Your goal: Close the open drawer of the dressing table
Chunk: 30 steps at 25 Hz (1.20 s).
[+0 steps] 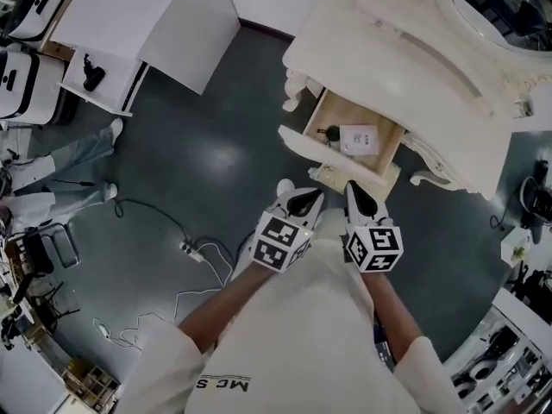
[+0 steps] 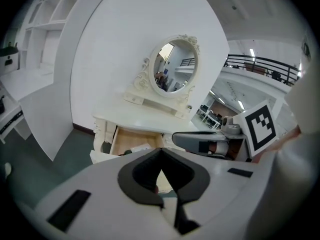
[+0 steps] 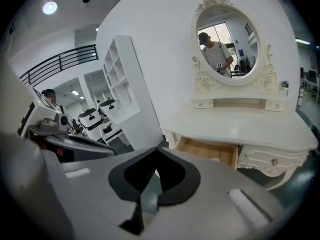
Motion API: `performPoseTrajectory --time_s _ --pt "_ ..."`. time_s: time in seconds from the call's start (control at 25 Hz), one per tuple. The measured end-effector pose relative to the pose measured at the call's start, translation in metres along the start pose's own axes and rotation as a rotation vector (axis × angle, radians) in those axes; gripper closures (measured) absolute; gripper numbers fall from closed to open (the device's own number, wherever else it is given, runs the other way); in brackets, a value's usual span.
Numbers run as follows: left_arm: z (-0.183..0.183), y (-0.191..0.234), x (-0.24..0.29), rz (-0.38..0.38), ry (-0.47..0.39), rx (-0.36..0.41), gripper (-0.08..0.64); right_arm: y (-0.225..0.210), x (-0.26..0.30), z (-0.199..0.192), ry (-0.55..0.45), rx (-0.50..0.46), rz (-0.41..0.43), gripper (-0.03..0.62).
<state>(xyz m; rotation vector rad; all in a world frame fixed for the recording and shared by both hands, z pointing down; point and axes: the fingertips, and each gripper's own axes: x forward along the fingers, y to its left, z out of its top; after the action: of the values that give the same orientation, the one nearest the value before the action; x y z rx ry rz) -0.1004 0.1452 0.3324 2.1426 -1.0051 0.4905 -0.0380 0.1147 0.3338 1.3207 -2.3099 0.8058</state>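
The cream dressing table [image 1: 405,67] stands at the upper right in the head view. Its drawer [image 1: 379,160] is pulled out, showing a wooden inside with a white box [image 1: 358,139] and a small dark object [image 1: 328,132]. My left gripper [image 1: 303,202] and right gripper [image 1: 360,197] hover side by side just short of the drawer's cream front [image 1: 304,144], both shut and empty, touching nothing. The left gripper view has the left gripper [image 2: 160,173] below the drawer [image 2: 131,139] and the oval mirror [image 2: 175,64]. In the right gripper view the right gripper [image 3: 152,176] is left of the drawer [image 3: 210,152].
White partition panels [image 1: 185,24] stand to the left of the table. Cables and a power strip [image 1: 193,248] lie on the dark floor at lower left. A person's legs [image 1: 65,158] show at the far left. White shelving [image 3: 120,79] stands left of the table.
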Motion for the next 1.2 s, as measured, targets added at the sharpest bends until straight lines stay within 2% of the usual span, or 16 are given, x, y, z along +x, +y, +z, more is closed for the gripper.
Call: performPoseTrajectory --time_s 0.28,0.48,0.6,0.72,0.88,1.2 --pt "-0.006 0.019 0.025 0.012 0.054 -0.03 0.551 -0.008 0.019 -0.005 0.059 -0.023 0.015 0.591" --pt "-0.02 0.024 0.047 0.038 0.093 0.009 0.551 -0.027 0.024 -0.003 0.085 -0.052 0.018 0.591" --pt "-0.024 0.025 0.06 0.043 0.112 0.052 0.549 -0.038 0.026 -0.006 0.096 -0.033 0.013 0.591" --pt "-0.034 0.023 0.07 0.035 0.137 0.061 0.549 -0.042 0.027 -0.015 0.125 -0.015 0.021 0.591" --pt "-0.046 0.024 0.085 0.032 0.166 0.061 0.549 -0.042 0.029 -0.03 0.154 -0.042 0.039 0.591" --pt "-0.072 0.036 0.109 0.073 0.179 0.041 0.548 -0.051 0.034 -0.061 0.182 -0.015 0.02 0.591"
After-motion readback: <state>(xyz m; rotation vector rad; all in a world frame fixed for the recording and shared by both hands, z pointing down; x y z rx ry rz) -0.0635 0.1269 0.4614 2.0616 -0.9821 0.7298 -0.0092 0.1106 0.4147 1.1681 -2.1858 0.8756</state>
